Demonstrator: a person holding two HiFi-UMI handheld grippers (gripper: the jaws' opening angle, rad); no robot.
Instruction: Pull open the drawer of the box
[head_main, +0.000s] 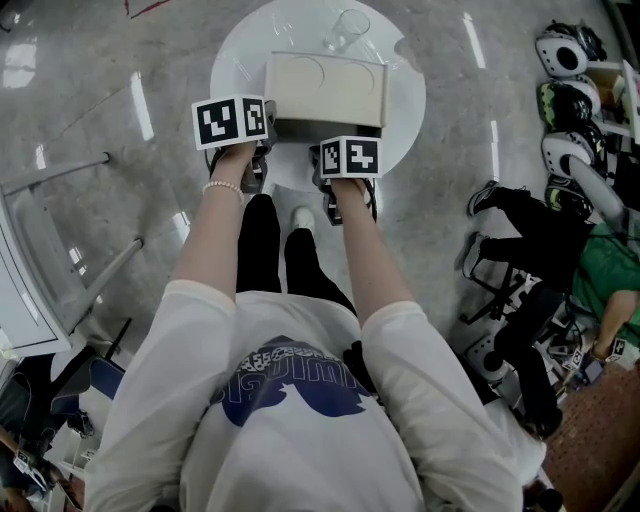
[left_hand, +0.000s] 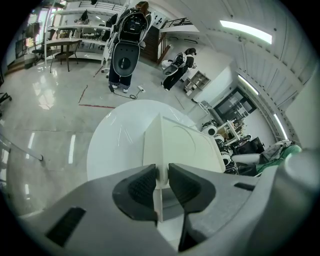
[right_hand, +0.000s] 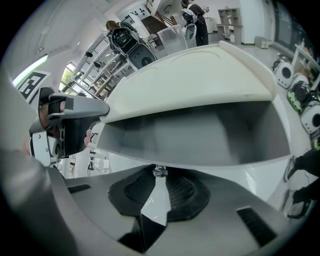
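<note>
While our left tongs (left_hand: 161, 181) clamp the thin near-left corner of the box (left_hand: 185, 145), our right tongs (right_hand: 160, 189) are pinched narrowly on the small metal knob (right_hand: 160, 171) at the middle of the drawer (right_hand: 225, 165). We judge the drawer already part way out, with a grey hollow showing under the lid. It sits straight ahead of the right tongs, so the pull runs back toward our body. The box is smooth, matte, cream plastic, wider than deep, on a glossy round white tabletop (head_main: 405, 100). Both pairs of pads are dark and ribbed.
</note>
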